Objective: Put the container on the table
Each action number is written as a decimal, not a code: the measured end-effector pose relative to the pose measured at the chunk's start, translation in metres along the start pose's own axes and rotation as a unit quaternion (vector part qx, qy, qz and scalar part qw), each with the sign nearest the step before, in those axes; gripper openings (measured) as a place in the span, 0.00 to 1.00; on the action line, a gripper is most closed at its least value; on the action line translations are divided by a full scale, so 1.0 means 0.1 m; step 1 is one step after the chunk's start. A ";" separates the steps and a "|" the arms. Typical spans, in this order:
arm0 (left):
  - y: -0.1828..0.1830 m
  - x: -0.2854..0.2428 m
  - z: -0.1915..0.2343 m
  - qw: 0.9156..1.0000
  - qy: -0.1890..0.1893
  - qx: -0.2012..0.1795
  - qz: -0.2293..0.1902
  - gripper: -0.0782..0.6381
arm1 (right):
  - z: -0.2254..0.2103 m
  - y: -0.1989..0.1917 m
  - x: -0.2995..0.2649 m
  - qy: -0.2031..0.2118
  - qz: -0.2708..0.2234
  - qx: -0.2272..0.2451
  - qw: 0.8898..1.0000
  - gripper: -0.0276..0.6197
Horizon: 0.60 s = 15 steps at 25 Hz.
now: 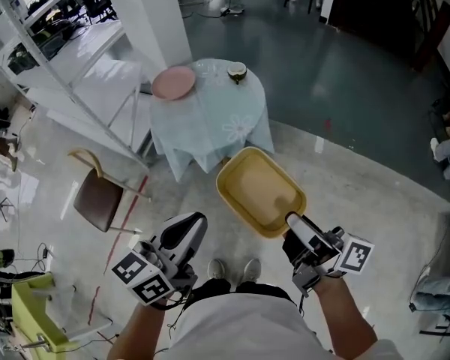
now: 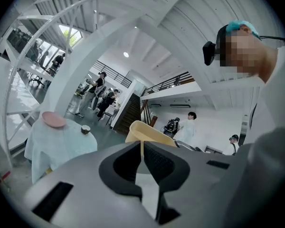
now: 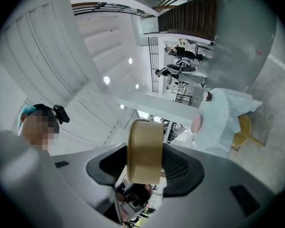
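Note:
The yellow container (image 1: pixel 259 190), a shallow rounded tub, hangs in the air over the floor in front of me, short of the round table (image 1: pixel 210 118) with its pale cloth. My right gripper (image 1: pixel 294 220) is shut on its near rim; in the right gripper view the rim (image 3: pixel 145 151) sits pinched between both pads. At the lower left, my left gripper (image 1: pixel 199 220) is shut with nothing in it, off to the side of the tub. Its jaws (image 2: pixel 142 160) meet in a thin slit in the left gripper view, with the container (image 2: pixel 145 132) showing beyond them.
On the table lie a pink plate (image 1: pixel 173 82) and a small bowl (image 1: pixel 237 70). A brown chair (image 1: pixel 97 197) stands on the floor to the left. A white staircase (image 1: pixel 75 51) rises behind it. Several people (image 2: pixel 102 96) stand in the background.

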<state>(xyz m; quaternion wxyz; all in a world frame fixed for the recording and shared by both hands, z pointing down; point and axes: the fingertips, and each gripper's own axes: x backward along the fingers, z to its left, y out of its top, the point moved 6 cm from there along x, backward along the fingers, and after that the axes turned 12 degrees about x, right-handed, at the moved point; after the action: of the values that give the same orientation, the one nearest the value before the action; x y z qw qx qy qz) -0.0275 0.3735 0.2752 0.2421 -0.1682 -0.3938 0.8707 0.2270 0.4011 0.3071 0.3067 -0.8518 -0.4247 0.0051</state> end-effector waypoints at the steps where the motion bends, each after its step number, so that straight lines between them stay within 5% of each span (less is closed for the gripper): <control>1: -0.03 -0.02 -0.03 1.000 0.002 -0.001 -0.001 0.16 | -0.01 0.02 0.04 0.001 0.002 0.000 1.000 0.41; 15: -0.17 -0.20 -0.14 1.000 0.015 0.002 -0.010 0.16 | -0.18 0.16 0.11 0.012 0.020 -0.013 1.000 0.41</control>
<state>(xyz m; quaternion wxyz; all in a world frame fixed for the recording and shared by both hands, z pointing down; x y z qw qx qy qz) 0.0007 0.3807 0.2818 0.2569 -0.1769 -0.3901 0.8663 0.2507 0.3930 0.3160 0.3009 -0.8638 -0.4040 -0.0046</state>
